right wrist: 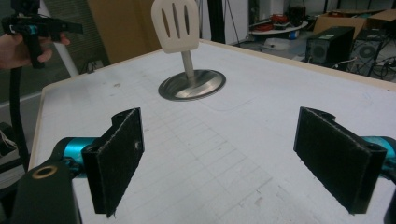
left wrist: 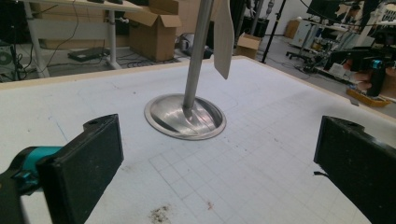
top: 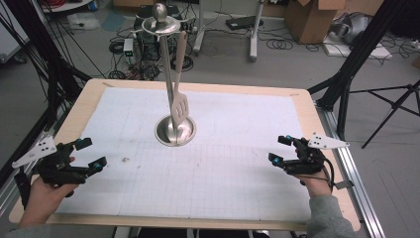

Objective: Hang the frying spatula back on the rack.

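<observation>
High view: a wooden-edged bench (top: pixel 84 96) covered by a white gridded sheet (top: pixel 233 168) was seen from above. Near the middle of the sheet, a steel utensil stand (top: pixel 175 130) was set upright on its round dished base, with a thin post rising to a ring and a ball knob at the top. A pale slotted spatula (top: pixel 179 94) was hung from that ring, blade down, its blade close beside the post and just above the base.

The left tongs (top: pixel 91 152) were held in a hand at the left edge of the bench, jaws spread wide with nothing between them, well apart from the stand. The right tongs (top: pixel 280 149) were held at the right edge by a hand in a grey sleeve (top: pixel 324 215), jaws likewise spread and empty, also well apart from the stand.

From the left gripper view, the stand's base and post were seen ahead between two separated black pads, with the spatula's blade edge-on beside the post. From the right gripper view, the spatula's three slots were faced directly, above the base. Cardboard boxes (top: pixel 309 17) and cables were scattered on the floor beyond.
</observation>
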Demonstrator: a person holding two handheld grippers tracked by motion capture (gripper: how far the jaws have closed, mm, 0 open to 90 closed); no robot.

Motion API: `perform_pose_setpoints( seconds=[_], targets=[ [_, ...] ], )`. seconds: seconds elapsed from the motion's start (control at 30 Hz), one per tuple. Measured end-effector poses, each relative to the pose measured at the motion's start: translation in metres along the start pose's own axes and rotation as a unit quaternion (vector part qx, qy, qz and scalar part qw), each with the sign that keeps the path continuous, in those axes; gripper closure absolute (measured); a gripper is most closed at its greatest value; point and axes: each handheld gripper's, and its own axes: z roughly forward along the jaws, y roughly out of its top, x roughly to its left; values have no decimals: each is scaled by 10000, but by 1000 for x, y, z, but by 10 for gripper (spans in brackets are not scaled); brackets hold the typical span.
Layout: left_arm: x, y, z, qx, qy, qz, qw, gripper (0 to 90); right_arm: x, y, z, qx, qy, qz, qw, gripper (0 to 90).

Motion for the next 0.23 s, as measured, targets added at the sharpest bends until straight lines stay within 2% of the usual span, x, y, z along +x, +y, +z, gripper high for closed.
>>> perform_pose_setpoints(
  seconds=[0.23],
  targets=[
    [1, -3, 3, 8, 98, 9, 10000, 18, -2, -3, -2, -78, -80, 62, 9999, 151]
  ],
)
